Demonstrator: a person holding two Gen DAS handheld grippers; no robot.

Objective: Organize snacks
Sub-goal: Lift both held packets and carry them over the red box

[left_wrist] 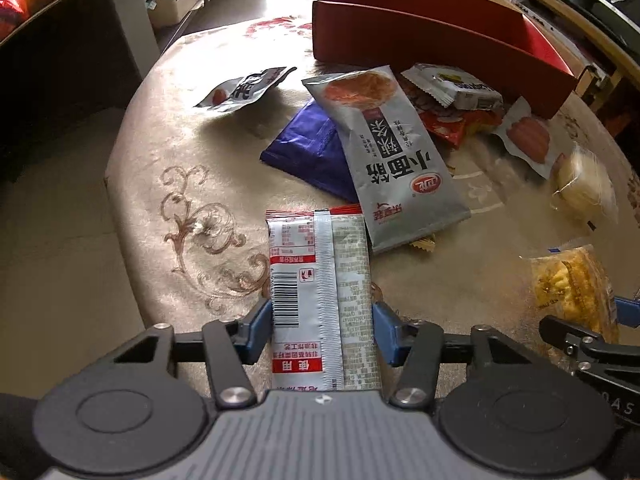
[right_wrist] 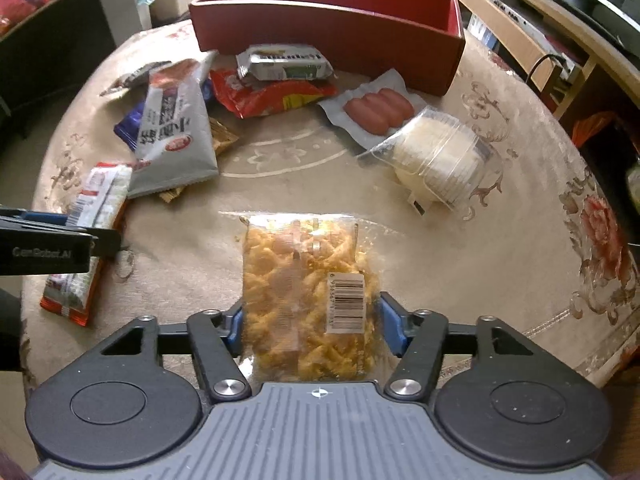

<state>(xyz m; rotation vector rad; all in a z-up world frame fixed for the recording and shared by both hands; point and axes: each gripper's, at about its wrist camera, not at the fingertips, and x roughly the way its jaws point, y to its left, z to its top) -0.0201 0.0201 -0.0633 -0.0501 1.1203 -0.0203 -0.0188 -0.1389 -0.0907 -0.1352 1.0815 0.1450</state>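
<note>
My left gripper point(left_wrist: 320, 320) is shut on a red and white flat packet point(left_wrist: 320, 280), its printed back facing up, held over the near table edge. It also shows in the right wrist view point(right_wrist: 92, 220). My right gripper point(right_wrist: 310, 320) is shut on a clear bag of yellow twisted snacks point(right_wrist: 308, 280), which also shows at the right of the left wrist view point(left_wrist: 572, 288). A red open box point(right_wrist: 320, 28) stands at the far side of the round table.
Loose snacks lie between the grippers and the box: a long grey noodle-snack bag point(left_wrist: 384, 140), a blue packet point(left_wrist: 308, 148), a small grey packet point(left_wrist: 244, 88), a red bag point(right_wrist: 272, 96), a white packet point(right_wrist: 284, 60), vacuum-packed sausages point(right_wrist: 376, 110), a wrapped pale cake point(right_wrist: 436, 156).
</note>
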